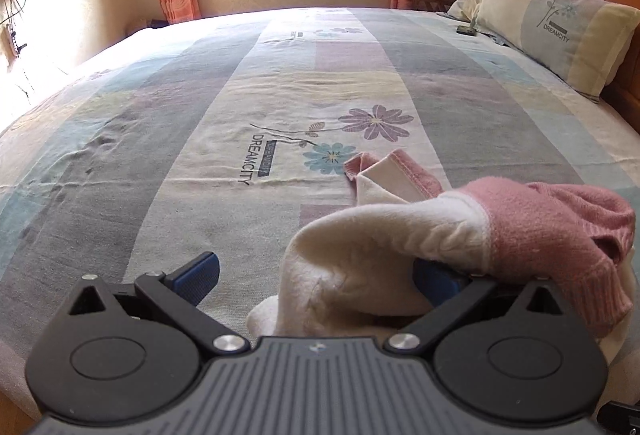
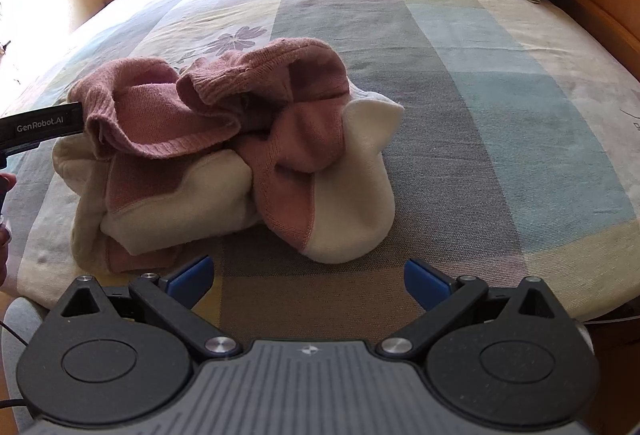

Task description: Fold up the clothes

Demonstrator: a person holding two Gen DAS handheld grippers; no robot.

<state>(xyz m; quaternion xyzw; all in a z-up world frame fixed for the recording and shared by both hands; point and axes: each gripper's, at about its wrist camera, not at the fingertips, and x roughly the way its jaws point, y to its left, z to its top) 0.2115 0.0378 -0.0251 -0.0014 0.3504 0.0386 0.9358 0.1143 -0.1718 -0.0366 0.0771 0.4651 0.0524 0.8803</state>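
Patchwork bedsheet (image 2: 460, 83), crumpled pink-cream sweater (image 2: 224, 155) at 11 o'clock; right gripper (image 2: 308, 279) fingers apart, left gripper (image 1: 316, 275) apart, sweater draped over.

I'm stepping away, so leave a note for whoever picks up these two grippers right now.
Left gripper: open, jaws wide, sweater cloth draped over its right finger, nothing clamped.
Right gripper: open and empty, just short of the pile.
Sweater: pink and cream, crumpled in a heap near the front edge of the bed.
Done: no fold yet.
Left: spread it flat, fold sleeves in, fold the body.
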